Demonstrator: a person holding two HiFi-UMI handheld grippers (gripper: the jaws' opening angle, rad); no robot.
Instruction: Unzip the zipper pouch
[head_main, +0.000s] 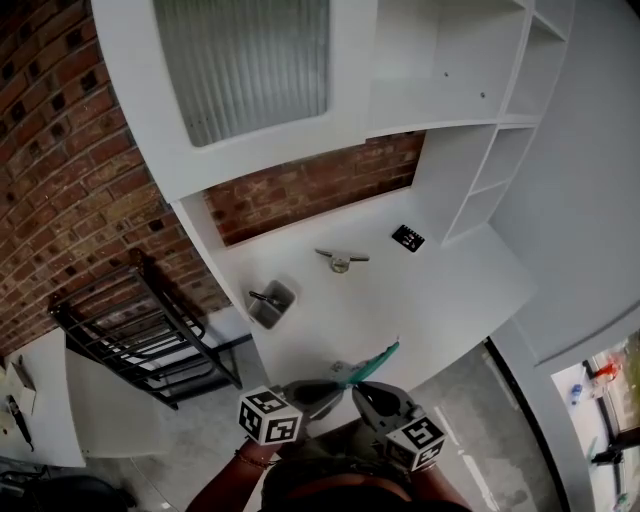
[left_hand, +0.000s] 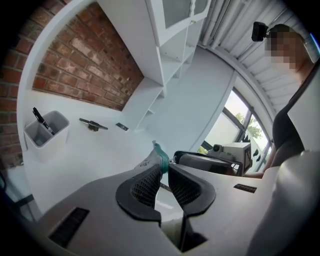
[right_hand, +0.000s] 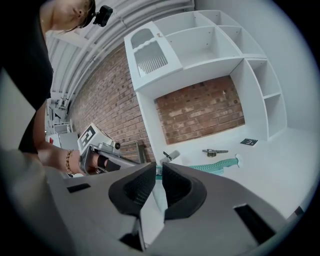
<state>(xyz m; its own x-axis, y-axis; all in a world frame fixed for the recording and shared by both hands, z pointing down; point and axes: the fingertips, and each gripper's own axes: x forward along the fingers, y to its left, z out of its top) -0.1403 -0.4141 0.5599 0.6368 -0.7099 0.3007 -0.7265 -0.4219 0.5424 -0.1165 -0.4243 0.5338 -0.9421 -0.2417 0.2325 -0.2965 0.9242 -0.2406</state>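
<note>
Hold left gripper (left_hand: 165, 169) clamped on pouch (left_hand: 157, 159) end at its tips. With right gripper (right_hand: 159, 169) pinched shut on zipper (right_hand: 216, 165), draw straight along teeth ahead, away from left, pouch taut, no twisting.

One zipper pouch (head_main: 375, 357), one grey cup (head_main: 275, 312), one metal clip (head_main: 341, 260), one black tag (head_main: 408, 237).

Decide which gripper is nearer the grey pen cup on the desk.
Left. The left gripper holds the zipper pouch on the side toward the pen cup; the right gripper is farther right, beyond the left one.
</note>
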